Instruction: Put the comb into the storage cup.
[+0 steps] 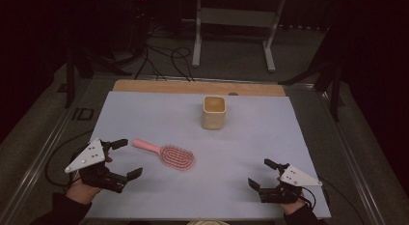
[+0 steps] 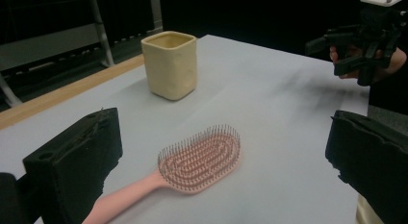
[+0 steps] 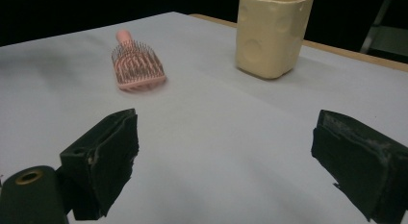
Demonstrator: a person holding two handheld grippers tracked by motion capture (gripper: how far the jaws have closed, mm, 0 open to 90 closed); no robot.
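We found no brand, label or readable writing on anything. The pink hairbrush (image 1: 168, 154) lay bristles up on the pale tabletop (image 1: 270, 138), left of centre, its handle pointing far-left. Our left claw (image 1: 123, 158) sat at the near left just beside the handle, jaws wide apart and gripping nothing; our right claw (image 1: 260, 173) rested at the near right, well apart from the brush, jaws likewise spread and holding nothing. A cream square cup (image 1: 213, 112) stood upright toward the far side, near the middle. The left gripper view gave us the bristle rows close up and the right claw across the tabletop; the high view gave us the wooden strip (image 1: 159, 86) along the far edge, black cables (image 1: 164, 56) on the floor and a grey metal stand (image 1: 236, 22) in the dark room beyond
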